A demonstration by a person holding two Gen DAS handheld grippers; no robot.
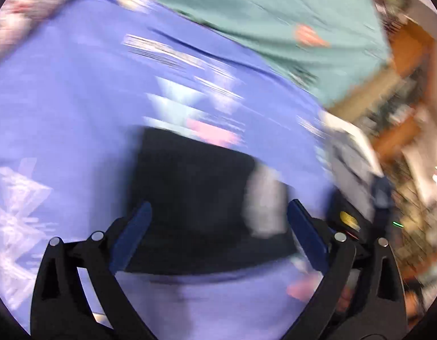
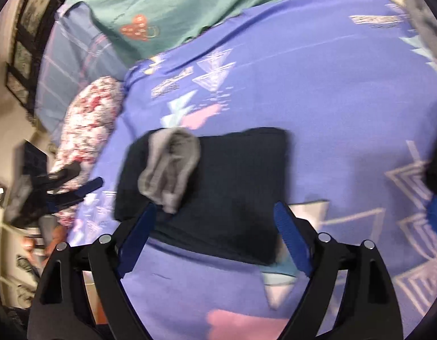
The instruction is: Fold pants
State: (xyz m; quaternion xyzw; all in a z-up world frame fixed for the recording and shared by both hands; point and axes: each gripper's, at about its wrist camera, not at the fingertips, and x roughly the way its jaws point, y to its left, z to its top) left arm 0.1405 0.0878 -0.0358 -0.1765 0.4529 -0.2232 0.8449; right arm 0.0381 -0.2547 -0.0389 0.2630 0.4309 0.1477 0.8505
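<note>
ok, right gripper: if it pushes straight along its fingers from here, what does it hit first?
Most likely the folded dark pants on the purple bedsheet. The right gripper is open and tilted down at them, nothing between its fingers. Depth is unclear, so the grey pocket lining could come first.

Folded pants (image 2: 218,187) lie flat on a bedsheet (image 2: 317,99), with a turned-out pocket lining (image 2: 170,167) resting on their left part. Behind the sheet lies a second cover (image 2: 167,2); at its left edge sit a pillow (image 2: 90,113) and, behind that, a checked pillow (image 2: 73,56). The right gripper (image 2: 215,238) hangs over the pants' near edge, the left gripper (image 2: 73,187) left of them beside the pillow.
</note>
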